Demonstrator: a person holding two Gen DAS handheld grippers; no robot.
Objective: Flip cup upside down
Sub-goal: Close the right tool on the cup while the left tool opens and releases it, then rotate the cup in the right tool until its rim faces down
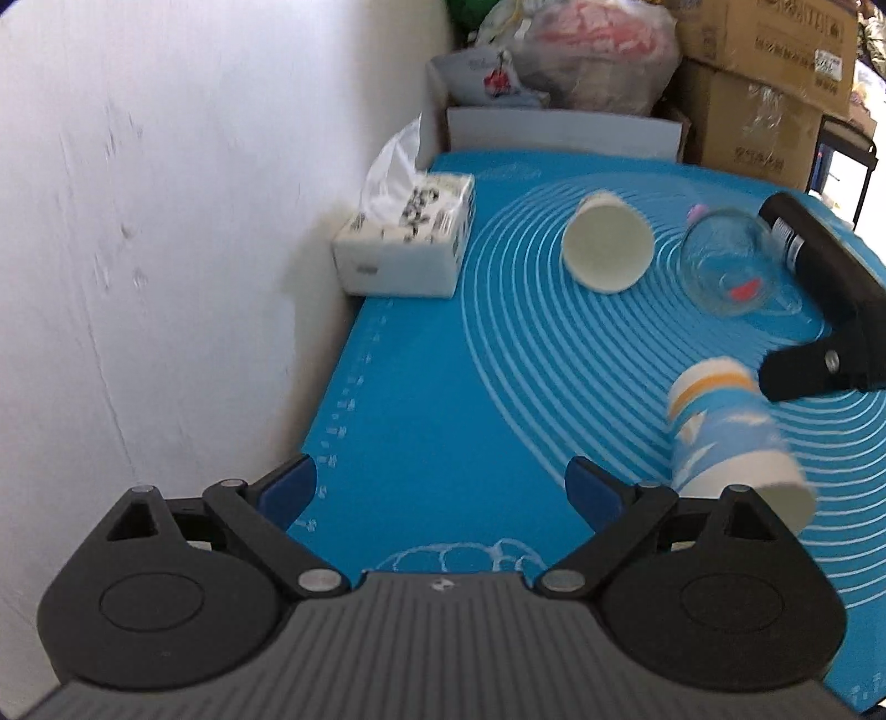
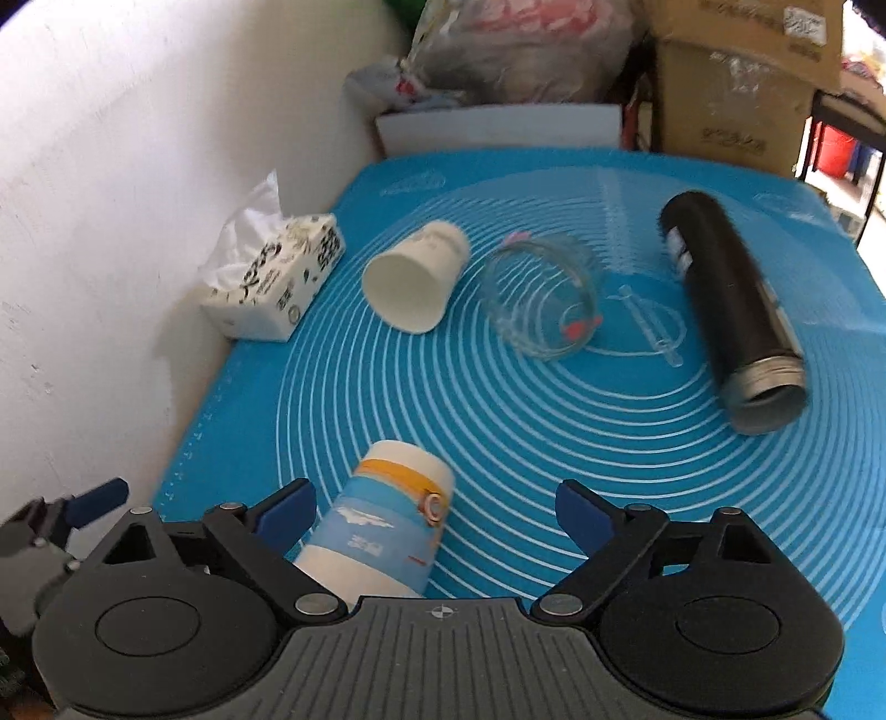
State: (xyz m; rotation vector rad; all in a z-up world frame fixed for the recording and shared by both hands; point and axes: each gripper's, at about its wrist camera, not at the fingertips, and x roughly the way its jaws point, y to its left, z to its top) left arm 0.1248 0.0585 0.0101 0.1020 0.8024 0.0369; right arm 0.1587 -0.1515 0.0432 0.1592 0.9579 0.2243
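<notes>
A blue mat (image 2: pixel 554 443) with white rings covers the surface. Four cups lie on their sides on it.

The blue and white paper cup (image 2: pixel 387 520) lies near the front edge of the surface, toward the left side by the white wall (image 2: pixel 111 194). Its closed bottom points to the back, and its open end points to the front. It has an orange band near the bottom.

The right gripper (image 2: pixel 434 512) is just above this cup. Its fingers (image 2: pixel 581 515) are wide open and hold nothing. The cup sits close to the left blue pad, which partly overlaps it in the picture, but you cannot tell if they touch. The other pad is well apart from it.

The left gripper (image 1: pixel 440 490) is over the front left part of the mat, next to the wall. Its fingers (image 1: pixel 288 487) are wide open too, with only mat between them. In the left wrist view the paper cup is off to the right of this gripper.

Farther back, a plain white cup (image 2: pixel 415 282) lies with its open mouth facing the front. Just beside it, to the right, is a clear glass cup (image 2: pixel 545 299) with a small red mark. A black flask (image 2: pixel 725 310) lies near the right edge, its open metal end facing the front.

A tissue box (image 2: pixel 277 282) sits against the wall on the left edge. Bags (image 2: pixel 515 50) and cardboard boxes (image 2: pixel 736 83) are piled behind the back edge.
</notes>
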